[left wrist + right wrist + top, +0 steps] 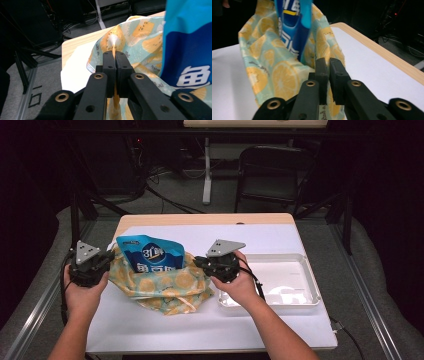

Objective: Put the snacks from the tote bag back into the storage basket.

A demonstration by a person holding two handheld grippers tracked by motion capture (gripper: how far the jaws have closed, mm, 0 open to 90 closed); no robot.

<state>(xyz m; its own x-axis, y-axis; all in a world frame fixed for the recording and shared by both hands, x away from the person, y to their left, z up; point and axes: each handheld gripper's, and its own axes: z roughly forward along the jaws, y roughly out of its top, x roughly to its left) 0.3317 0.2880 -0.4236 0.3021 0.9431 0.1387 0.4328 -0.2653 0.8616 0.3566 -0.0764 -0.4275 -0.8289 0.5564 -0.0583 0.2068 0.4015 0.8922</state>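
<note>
A person's forearms reach in from the near edge of a white-covered bench (200, 325), each hand holding a two-jaw gripper. The left gripper (102, 262), at the left of the bench, has its jaws pressed together on a fold of the rim of a fabric bag (165, 285) printed with orange slices on pale blue-green; in the left gripper view the cloth (130, 37) is pinched between the closed jaws of that gripper (114, 53) and rises just beyond their tips. The right gripper (200, 262), near the middle of the bench, grips the opposite side of the bag's rim; in the right gripper view its jaws (329, 61) are nearly closed, with the printed cloth (274, 75) caught between them.

The bag lies between the two grippers, its mouth held apart. A blue packet with white lettering (152, 252) stands in the opening, its upper part rising above the rim; the same packet shows in the left gripper view (190, 45) and the right gripper view (294, 25).

To the right, just beside the right hand (240, 287), sits a shallow white tray (305, 265) with nothing visible in it. Beyond the bench's far wooden edge (205, 218) stands a dark chair (270, 175) on a grey floor.
</note>
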